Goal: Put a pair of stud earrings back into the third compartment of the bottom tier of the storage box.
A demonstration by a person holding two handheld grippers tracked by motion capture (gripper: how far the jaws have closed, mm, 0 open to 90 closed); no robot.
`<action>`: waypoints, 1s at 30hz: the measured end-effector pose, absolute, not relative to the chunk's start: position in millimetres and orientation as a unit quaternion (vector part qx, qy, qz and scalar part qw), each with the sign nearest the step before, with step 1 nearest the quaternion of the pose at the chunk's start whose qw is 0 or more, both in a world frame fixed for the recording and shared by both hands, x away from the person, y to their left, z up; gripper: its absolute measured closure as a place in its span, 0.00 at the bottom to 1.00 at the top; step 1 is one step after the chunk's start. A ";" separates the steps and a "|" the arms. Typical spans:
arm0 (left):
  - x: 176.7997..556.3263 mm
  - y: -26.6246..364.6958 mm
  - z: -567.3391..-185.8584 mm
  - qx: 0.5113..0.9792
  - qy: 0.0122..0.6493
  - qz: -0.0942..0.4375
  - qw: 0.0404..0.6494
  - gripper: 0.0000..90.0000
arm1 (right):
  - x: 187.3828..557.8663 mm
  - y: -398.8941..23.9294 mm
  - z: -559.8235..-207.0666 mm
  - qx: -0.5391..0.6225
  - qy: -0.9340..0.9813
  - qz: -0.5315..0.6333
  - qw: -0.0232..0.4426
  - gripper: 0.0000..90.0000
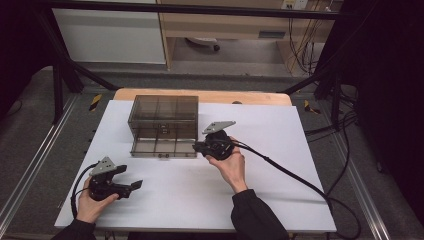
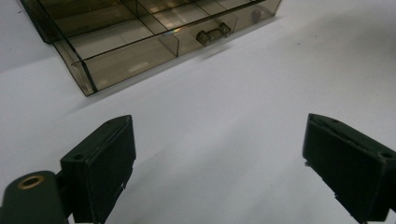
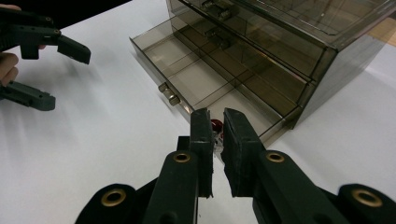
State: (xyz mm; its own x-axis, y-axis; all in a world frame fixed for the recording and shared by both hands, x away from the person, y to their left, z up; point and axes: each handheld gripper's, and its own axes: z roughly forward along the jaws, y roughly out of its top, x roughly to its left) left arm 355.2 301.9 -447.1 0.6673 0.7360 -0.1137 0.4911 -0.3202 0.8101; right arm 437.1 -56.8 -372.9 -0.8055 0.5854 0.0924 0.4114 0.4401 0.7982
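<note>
A smoky transparent drawer cabinet [image 1: 163,117] is seen standing on the white table surface [image 1: 270,200] near its far edge, left of the middle. Its bottom drawer [image 1: 162,148] is pulled out toward the person, and its divided compartments are exposed from above. A small handle [image 2: 213,34] is seen on the drawer's front wall.

The right gripper [image 1: 198,147] is held at the drawer's front right corner, right beside its front wall. In the right gripper view the jaws are drawn narrow, and a small red and white object [image 3: 216,128] is pinched between them; what it is cannot be told. It is held just at the drawer's near corner, over the rim or just outside it; which cannot be told.

The left gripper [image 1: 134,180] is held low near the front left corner of the surface, well apart from the cabinet. Its jaws are spread wide with nothing between them, as shown in the left gripper view, where bare white surface lies between them and the drawer.

Broad open surface is left along the front edge and toward the right edge, crossed by the right gripper's black cable [image 1: 290,172].
</note>
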 end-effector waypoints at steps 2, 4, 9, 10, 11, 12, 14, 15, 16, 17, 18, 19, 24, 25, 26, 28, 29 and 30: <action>355.2 301.8 -447.1 0.801 0.383 0.139 0.439 0.10 | 438.9 -52.0 -373.3 0.296 0.843 0.439 0.099 0.92; 355.3 301.8 -447.2 0.801 0.383 0.139 0.439 0.10 | 441.1 -47.5 -373.8 0.294 0.843 0.439 0.100 0.92; 355.2 301.9 -447.2 0.800 0.384 0.139 0.440 0.10 | 447.7 -35.6 -374.3 0.297 0.844 0.437 0.098 0.92; 355.3 302.0 -447.1 0.801 0.383 0.139 0.439 0.10 | 449.1 -33.4 -374.1 0.297 0.844 0.435 0.099 0.92; 355.3 302.0 -447.2 0.801 0.383 0.139 0.439 0.10 | 450.4 -30.9 -373.8 0.297 0.844 0.435 0.101 0.92; 355.3 301.9 -447.2 0.801 0.382 0.139 0.439 0.10 | 451.4 -28.7 -373.5 0.297 0.844 0.436 0.100 0.92; 355.3 301.8 -447.1 0.801 0.382 0.139 0.439 0.10 | 453.7 -24.2 -373.3 0.295 0.843 0.438 0.100 0.92; 355.3 301.9 -447.1 0.801 0.382 0.139 0.439 0.10 | 454.8 -21.8 -373.4 0.295 0.844 0.437 0.100 0.92; 355.2 301.9 -447.0 0.801 0.382 0.139 0.440 0.10 | 455.9 -19.4 -373.9 0.296 0.844 0.436 0.100 0.92; 355.1 302.0 -447.0 0.801 0.382 0.139 0.440 0.10 | 457.3 -17.2 -374.6 0.295 0.845 0.434 0.101 0.92; 355.0 302.0 -446.9 0.800 0.382 0.139 0.440 0.10 | 458.4 -15.1 -375.4 0.295 0.846 0.433 0.100 0.92; 355.0 302.1 -446.9 0.800 0.383 0.139 0.441 0.10 | 459.7 -13.3 -376.6 0.295 0.846 0.432 0.099 0.92; 355.2 301.8 -447.1 0.801 0.382 0.139 0.440 0.10 | 465.8 -5.9 -383.9 0.301 0.848 0.425 0.098 0.92; 355.2 301.8 -447.0 0.801 0.382 0.138 0.440 0.10 | 467.1 -4.8 -385.5 0.301 0.848 0.425 0.099 0.92; 355.2 301.8 -447.0 0.801 0.382 0.138 0.440 0.10 | 468.1 -3.7 -386.9 0.303 0.848 0.425 0.098 0.92; 355.2 301.7 -447.1 0.801 0.382 0.138 0.440 0.10 | 470.2 -1.7 -390.0 0.304 0.849 0.421 0.099 0.92; 355.2 301.6 -447.1 0.801 0.382 0.138 0.440 0.10 | 471.6 -1.5 -391.6 0.304 0.850 0.418 0.099 0.92; 355.2 301.5 -447.2 0.801 0.382 0.138 0.440 0.10 | 472.3 -1.2 -393.0 0.308 0.850 0.416 0.098 0.92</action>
